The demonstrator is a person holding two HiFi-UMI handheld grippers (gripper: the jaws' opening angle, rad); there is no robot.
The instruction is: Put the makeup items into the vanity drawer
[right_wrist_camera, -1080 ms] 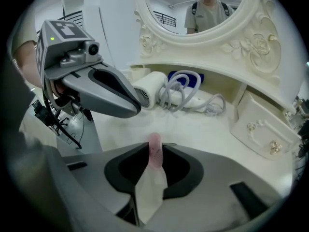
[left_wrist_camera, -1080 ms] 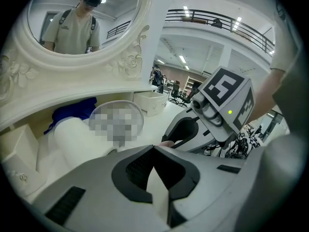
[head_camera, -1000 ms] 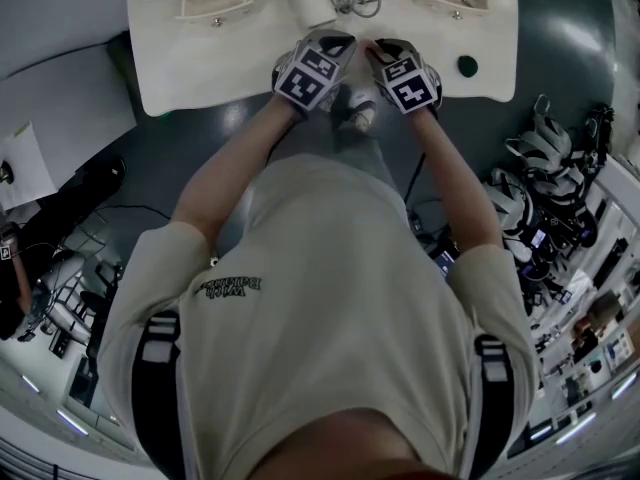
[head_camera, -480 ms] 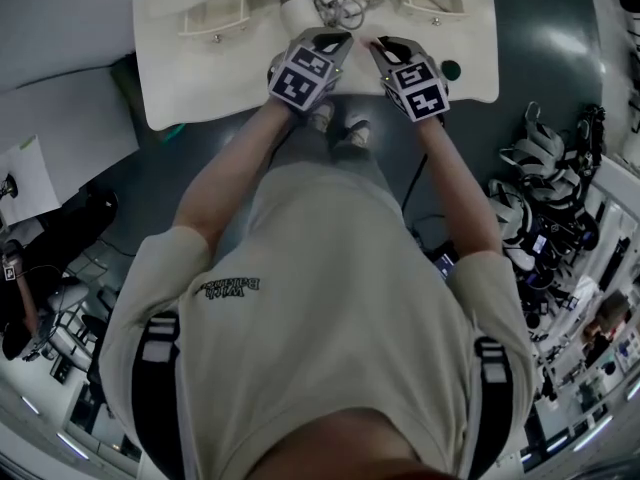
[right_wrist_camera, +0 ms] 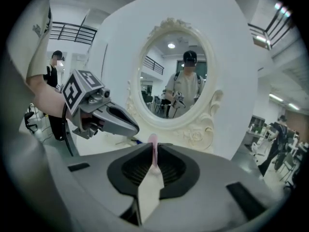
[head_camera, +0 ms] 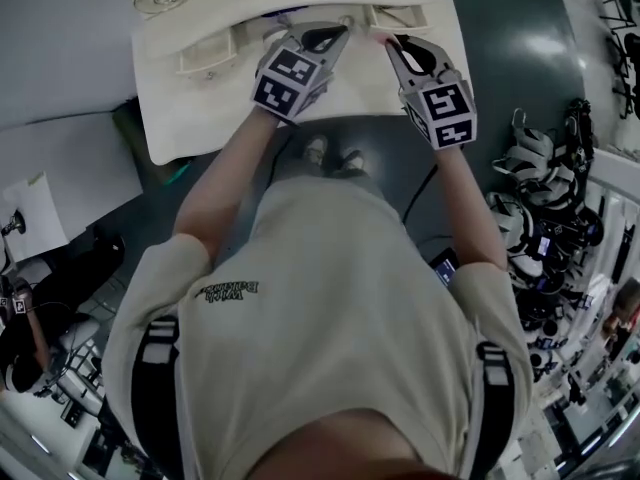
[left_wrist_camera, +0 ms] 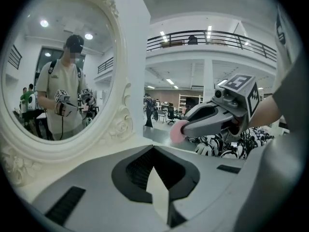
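A thin pink makeup puff stands on edge between my right gripper's jaws, which have just been closing on it. From the left gripper view the puff is a round pink disc at the right gripper's tip. In the head view both grippers hang above the white vanity table, the left gripper beside the right gripper. My left gripper is shut with nothing in it. An open drawer shows at the left of the vanity top.
An oval mirror in a carved white frame stands at the back of the vanity and reflects the person. A second small drawer sits at the right. Black-and-white gear is piled on the floor to the right.
Both grippers have risen from the vanity's front edge and moved toward the mirror. The pink puff has stayed at the right gripper's tip. The left gripper stays shut and empty.
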